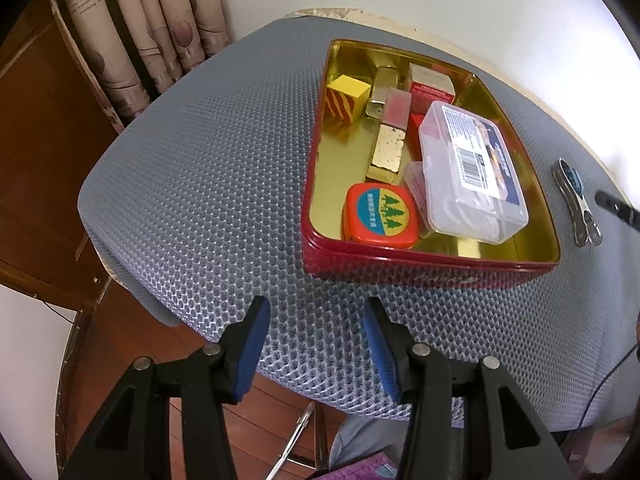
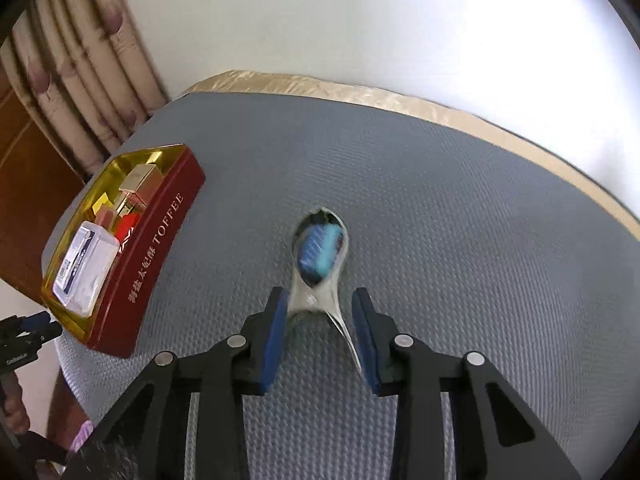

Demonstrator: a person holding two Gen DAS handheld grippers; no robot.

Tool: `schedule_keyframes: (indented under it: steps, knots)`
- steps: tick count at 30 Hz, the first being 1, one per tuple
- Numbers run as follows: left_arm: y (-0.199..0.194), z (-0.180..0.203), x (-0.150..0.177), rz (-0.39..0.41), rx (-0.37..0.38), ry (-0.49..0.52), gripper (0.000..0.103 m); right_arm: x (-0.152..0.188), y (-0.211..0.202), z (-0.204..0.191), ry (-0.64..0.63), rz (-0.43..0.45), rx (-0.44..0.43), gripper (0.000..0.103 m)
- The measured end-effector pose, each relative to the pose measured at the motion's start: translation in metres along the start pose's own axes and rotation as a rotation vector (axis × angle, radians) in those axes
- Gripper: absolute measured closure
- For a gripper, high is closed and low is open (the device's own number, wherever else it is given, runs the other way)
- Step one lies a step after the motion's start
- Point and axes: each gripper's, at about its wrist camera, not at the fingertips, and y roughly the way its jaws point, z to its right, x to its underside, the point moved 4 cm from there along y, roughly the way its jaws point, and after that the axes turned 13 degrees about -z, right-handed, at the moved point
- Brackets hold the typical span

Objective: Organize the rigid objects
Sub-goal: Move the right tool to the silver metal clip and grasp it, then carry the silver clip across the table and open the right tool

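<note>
Right wrist: clip [image 2: 320, 256] btwn right hand-held gripper [image 2: 320, 334] pads.

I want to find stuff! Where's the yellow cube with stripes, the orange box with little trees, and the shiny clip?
yellow cube [image 1: 347, 97], left wrist view, on its striped front and top edge.
orange box [image 1: 380, 216], left wrist view, on its tree label.
shiny clip [image 2: 320, 254], right wrist view, on its blue middle.

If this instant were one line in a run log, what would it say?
left tongs: open, empty, near red tin | right tongs: around metal clip on grey mat, grip unclear | clip outside tin
</note>
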Motion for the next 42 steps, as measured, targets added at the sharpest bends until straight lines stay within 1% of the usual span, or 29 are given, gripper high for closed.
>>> schedule_keyframes:
  steps: [5,6,11,14,19,23,26,30,33,35,37,38,40,42]
  knots:
    - [0.001,-0.002,-0.002,-0.007,0.012,-0.005,0.053,-0.018,0.016,-0.003,0.028,-0.009,0.013,0.071]
    - [0.002,-0.002,-0.002,-0.012,0.016,-0.004,0.053,-0.021,0.020,-0.004,0.036,-0.014,0.002,0.071]
    - [0.005,0.001,-0.002,-0.022,0.026,0.007,0.053,-0.026,0.029,-0.006,0.058,-0.018,0.000,0.071]
    - [0.007,0.003,-0.001,-0.032,0.031,0.016,0.053,-0.029,0.033,-0.005,0.057,-0.028,0.023,0.072]
    - [0.008,0.005,-0.002,-0.038,0.036,0.014,0.053,-0.034,0.039,-0.005,0.056,-0.040,0.037,0.074]
    - [0.010,0.002,-0.002,-0.048,0.039,0.013,0.053,-0.037,0.041,-0.004,0.056,-0.052,0.044,0.081]
    - [0.011,0.003,-0.002,-0.050,0.040,0.011,0.053,-0.038,0.040,-0.005,0.054,-0.054,0.042,0.081]
    - [0.011,0.002,-0.002,-0.052,0.038,0.011,0.053,-0.036,0.030,-0.003,0.073,-0.028,0.018,0.082]
    - [0.010,0.001,-0.003,-0.052,0.041,0.008,0.053,-0.032,0.003,0.004,0.104,0.034,-0.005,0.082]
    - [0.009,0.000,-0.003,-0.049,0.040,0.007,0.053,-0.027,-0.015,0.014,0.120,0.059,-0.007,0.082]
    - [0.008,0.000,-0.003,-0.045,0.037,0.009,0.053,-0.020,-0.025,0.028,0.132,0.060,0.023,0.083]
    - [0.008,0.001,-0.003,-0.041,0.035,0.011,0.053,-0.014,-0.026,0.037,0.130,0.046,0.054,0.083]
    - [0.004,0.003,-0.001,-0.026,0.028,0.020,0.053,-0.004,-0.021,0.053,0.131,0.018,0.120,0.085]
    - [-0.003,0.008,0.001,0.006,0.014,0.039,0.053,0.009,-0.015,0.068,0.137,-0.007,0.170,0.085]
